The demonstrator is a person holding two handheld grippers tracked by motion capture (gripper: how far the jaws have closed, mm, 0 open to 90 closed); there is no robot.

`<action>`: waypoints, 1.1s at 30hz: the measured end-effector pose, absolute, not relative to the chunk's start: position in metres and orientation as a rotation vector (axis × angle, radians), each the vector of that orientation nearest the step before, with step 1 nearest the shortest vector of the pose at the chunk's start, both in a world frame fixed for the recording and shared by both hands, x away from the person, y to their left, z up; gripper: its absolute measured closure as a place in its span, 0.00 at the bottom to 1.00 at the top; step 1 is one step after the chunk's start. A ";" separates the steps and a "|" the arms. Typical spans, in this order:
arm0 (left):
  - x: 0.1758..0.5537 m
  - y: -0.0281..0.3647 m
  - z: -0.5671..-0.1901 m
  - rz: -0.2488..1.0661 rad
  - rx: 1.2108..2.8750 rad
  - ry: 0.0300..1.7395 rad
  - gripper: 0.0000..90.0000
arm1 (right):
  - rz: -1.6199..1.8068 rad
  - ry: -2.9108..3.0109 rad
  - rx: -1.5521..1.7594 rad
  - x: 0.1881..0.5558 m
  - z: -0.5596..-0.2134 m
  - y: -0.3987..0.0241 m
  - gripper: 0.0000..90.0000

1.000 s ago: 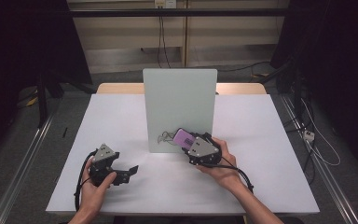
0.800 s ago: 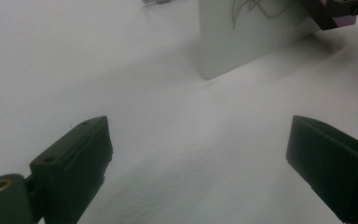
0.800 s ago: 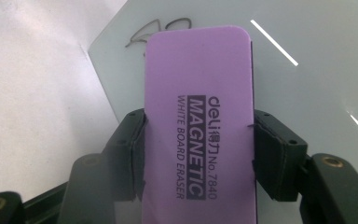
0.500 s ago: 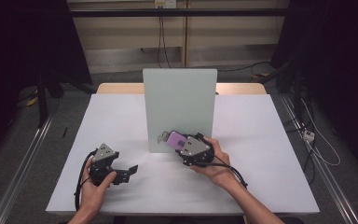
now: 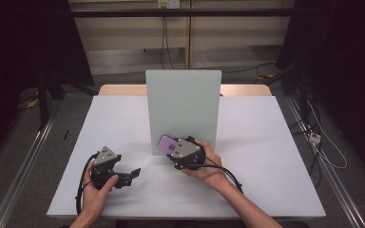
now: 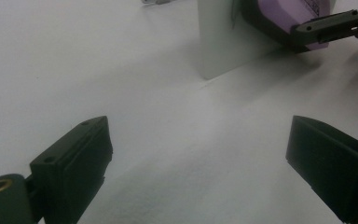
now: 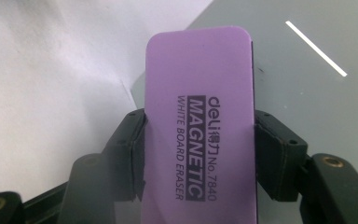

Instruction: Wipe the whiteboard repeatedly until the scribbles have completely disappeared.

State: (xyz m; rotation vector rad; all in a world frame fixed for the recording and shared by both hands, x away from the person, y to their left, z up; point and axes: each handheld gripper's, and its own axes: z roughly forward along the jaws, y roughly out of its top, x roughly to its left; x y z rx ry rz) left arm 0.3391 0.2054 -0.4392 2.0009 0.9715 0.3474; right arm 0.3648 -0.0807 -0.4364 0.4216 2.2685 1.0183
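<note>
- Right gripper [image 5: 173, 148] clamped on a purple whiteboard eraser [image 5: 167, 144]; both jaws press on the eraser's long sides, as seen in the right gripper view [image 7: 198, 140].
- Eraser label faces the right gripper's camera: "deli MAGNETIC WHITE BOARD ERASER No.7840".
- Eraser sits at the lower left part of the upright pale whiteboard [image 5: 183, 109], at or just off its face; contact with the board cannot be told.
- Whiteboard stands upright at the middle of the white tabletop [image 5: 275, 156].
- Right hand [image 5: 208, 164] grips the gripper body from the person's side; its cable trails back along the forearm.
- Left gripper [image 5: 132, 175] has its jaws wide apart with nothing between them; it rests low over the tabletop, well left of the eraser.
- Left gripper view: bare tabletop between the two black jaws, with the board's edge [image 6: 219, 37] and the held eraser [image 6: 284, 18] farther off.
- Left hand [image 5: 95, 187] holds its gripper from below.
</note>
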 end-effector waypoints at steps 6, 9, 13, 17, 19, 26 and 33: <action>0.339 0.205 -0.439 0.346 1.995 0.965 0.07 | 1.017 2.271 0.416 0.365 -0.438 -0.072 0.47; 0.338 0.205 -0.439 0.344 1.986 0.968 0.07 | 1.020 2.260 0.421 0.365 -0.435 -0.074 0.47; 0.338 0.207 -0.438 0.347 1.995 0.969 0.08 | 1.036 2.213 0.452 0.368 -0.422 -0.084 0.47; 0.338 0.206 -0.438 0.348 1.995 0.965 0.07 | 1.073 2.148 0.506 0.372 -0.404 -0.101 0.47; 0.338 0.205 -0.438 0.346 1.989 0.966 0.08 | 1.093 2.123 0.528 0.374 -0.397 -0.107 0.47; 0.338 0.206 -0.438 0.346 1.992 0.960 0.07 | 1.089 2.114 0.514 0.374 -0.401 -0.103 0.47; 0.338 0.206 -0.437 0.347 1.996 0.960 0.07 | 1.078 2.156 0.476 0.370 -0.416 -0.089 0.47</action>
